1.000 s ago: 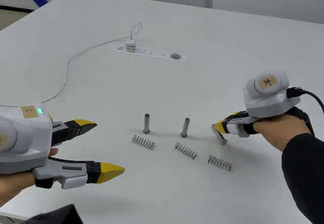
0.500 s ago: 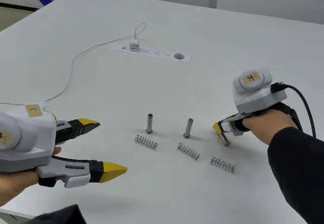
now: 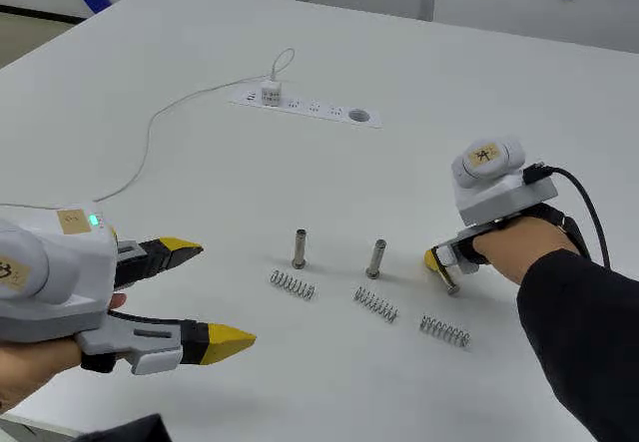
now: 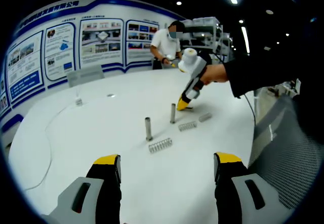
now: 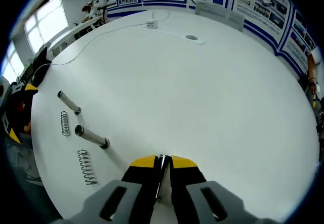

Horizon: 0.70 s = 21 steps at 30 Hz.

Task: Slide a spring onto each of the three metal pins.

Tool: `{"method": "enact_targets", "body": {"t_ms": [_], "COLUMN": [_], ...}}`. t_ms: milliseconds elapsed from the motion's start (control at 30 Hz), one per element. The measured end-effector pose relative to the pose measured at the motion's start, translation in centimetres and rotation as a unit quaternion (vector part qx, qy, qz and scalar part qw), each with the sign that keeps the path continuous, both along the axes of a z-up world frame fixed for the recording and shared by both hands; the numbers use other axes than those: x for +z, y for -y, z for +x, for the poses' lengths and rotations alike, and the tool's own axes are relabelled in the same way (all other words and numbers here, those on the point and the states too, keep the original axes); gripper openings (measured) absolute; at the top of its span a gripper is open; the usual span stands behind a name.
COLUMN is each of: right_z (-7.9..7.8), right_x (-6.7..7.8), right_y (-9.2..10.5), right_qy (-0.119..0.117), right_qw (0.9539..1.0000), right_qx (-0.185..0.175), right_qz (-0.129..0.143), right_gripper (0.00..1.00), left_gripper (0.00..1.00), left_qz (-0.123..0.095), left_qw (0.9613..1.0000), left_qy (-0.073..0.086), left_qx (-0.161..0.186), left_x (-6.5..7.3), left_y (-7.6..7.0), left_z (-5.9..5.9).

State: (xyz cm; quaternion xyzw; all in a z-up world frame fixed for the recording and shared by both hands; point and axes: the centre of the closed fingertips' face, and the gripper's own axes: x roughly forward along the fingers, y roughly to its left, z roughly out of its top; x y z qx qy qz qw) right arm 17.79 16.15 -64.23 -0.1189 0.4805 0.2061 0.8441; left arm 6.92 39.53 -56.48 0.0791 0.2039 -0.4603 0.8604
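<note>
**Right gripper clamped on a pin, left gripper open**

The right gripper (image 3: 440, 262) is held by a hand reaching in from the right, its yellow tips angled down to the white table (image 3: 200, 83). Its jaws are pressed together on a slim silver metal pin (image 3: 448, 278), which leans with its lower end at the tabletop. The left gripper (image 3: 205, 297) hovers roughly level at the near left, its jaws spread wide with nothing between them. A left upright pin (image 3: 300, 247) and a middle upright pin (image 3: 376, 258) stand mid-table. A left spring (image 3: 293, 283), a middle spring (image 3: 375, 304) and a right spring (image 3: 444, 330), all coiled wire, lie flat just in front.
</note>
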Motion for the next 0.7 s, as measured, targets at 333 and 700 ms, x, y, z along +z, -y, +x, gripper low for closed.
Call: {"method": "enact_targets", "body": {"t_ms": [333,700], "right_z": [0.3,-0.07], "right_x": [-0.37,-0.27], "right_y": [-0.1,-0.15], "right_qy": [-0.031,-0.057], "right_qw": [0.9991,0.9974], "right_qx": [0.012,0.015], "right_qz": [-0.027,-0.042], "right_gripper": [0.11,0.1], "left_gripper": [0.76,0.76], "left_qz": [0.001,0.001], "left_qw": [1.0,1.0], "left_qy": [-0.001,-0.002], "left_qx": [-0.001,0.0], "left_x": [0.0,-0.13], "left_y": [-0.02,-0.1], "left_z": [-0.01,0.02]}}
